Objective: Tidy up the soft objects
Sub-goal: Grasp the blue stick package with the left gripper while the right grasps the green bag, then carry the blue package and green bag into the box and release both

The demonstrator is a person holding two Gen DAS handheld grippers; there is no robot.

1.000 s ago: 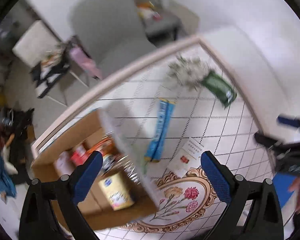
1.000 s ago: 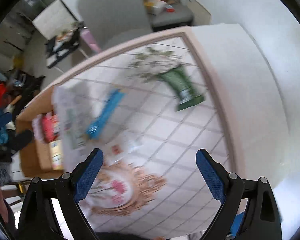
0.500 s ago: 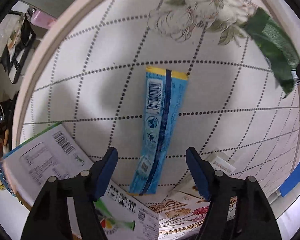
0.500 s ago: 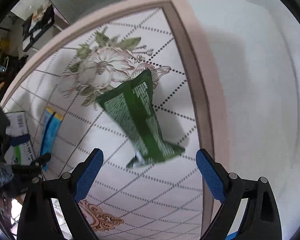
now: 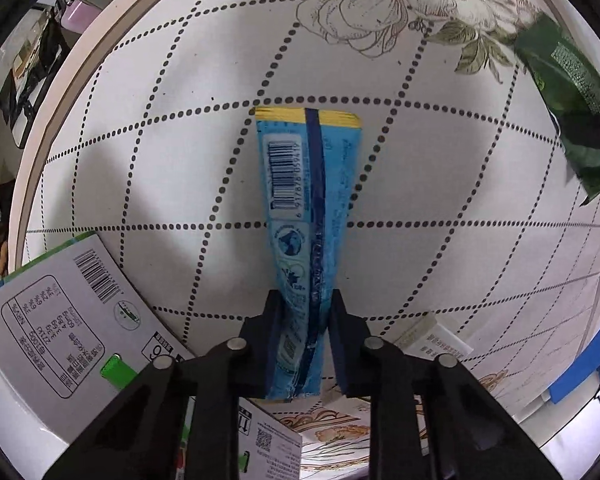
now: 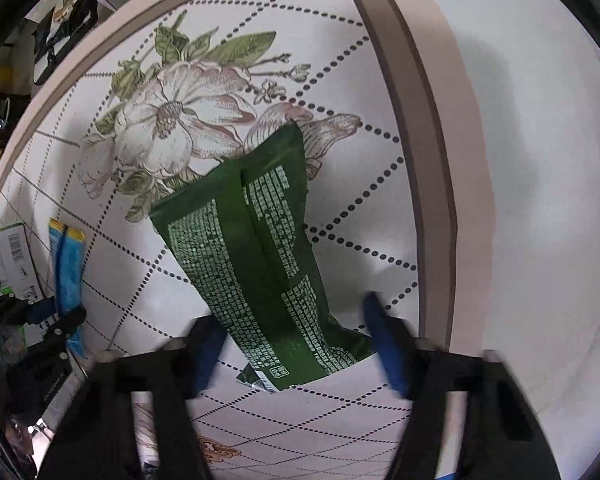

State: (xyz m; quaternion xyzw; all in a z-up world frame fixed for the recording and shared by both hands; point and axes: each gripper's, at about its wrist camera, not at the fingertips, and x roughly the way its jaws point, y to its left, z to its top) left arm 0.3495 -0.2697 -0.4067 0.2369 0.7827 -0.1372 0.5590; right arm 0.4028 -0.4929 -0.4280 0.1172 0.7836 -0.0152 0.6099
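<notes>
Left gripper jaws pinch the blue packet; right gripper jaws straddle the green pouch, still apart

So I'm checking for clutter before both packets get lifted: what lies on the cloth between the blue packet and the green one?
Nothing: in the left wrist view only bare tablecloth separates the blue packet from the green packet.

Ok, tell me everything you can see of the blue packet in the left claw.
The blue packet is a long, flat, glossy pouch, light blue with a darker blue seam down its middle, a yellow strip at the far end, and a white barcode panel. It lies lengthwise on the patterned tablecloth, back side up. The left claw is shut on its near end, which bunches narrower there. A white box sits left of it.
</notes>
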